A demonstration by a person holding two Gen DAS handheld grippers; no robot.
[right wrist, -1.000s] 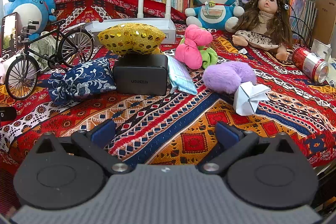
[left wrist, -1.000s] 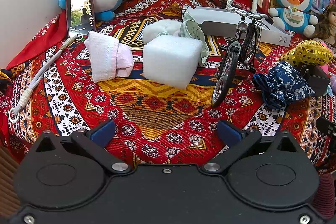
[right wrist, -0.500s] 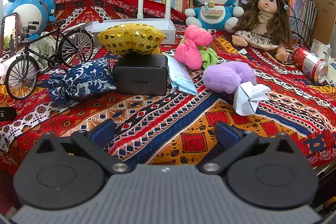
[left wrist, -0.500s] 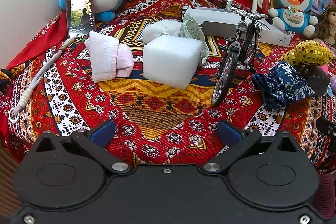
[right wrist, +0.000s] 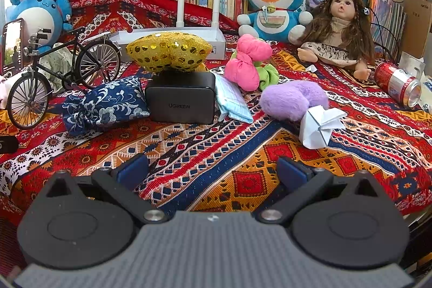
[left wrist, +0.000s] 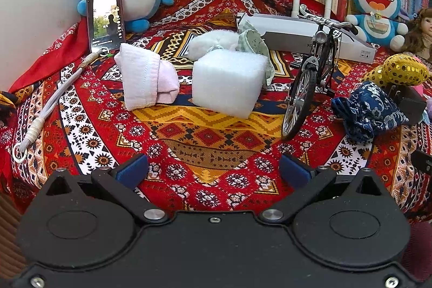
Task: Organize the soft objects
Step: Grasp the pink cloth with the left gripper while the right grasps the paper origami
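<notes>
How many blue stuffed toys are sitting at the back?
2: a round blue plush at the back left behind the phone, and a blue cat plush by the bookshelf beside the doll. Others may be hidden.

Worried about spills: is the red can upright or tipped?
Tipped: the red can lies on its side on the patterned cloth.

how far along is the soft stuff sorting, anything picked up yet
Nothing looks done: both grippers, left and right, are open and hold nothing. The pink cloth, white foam block, blue floral pouch, gold sequin cushion and purple plush lie scattered.
</notes>
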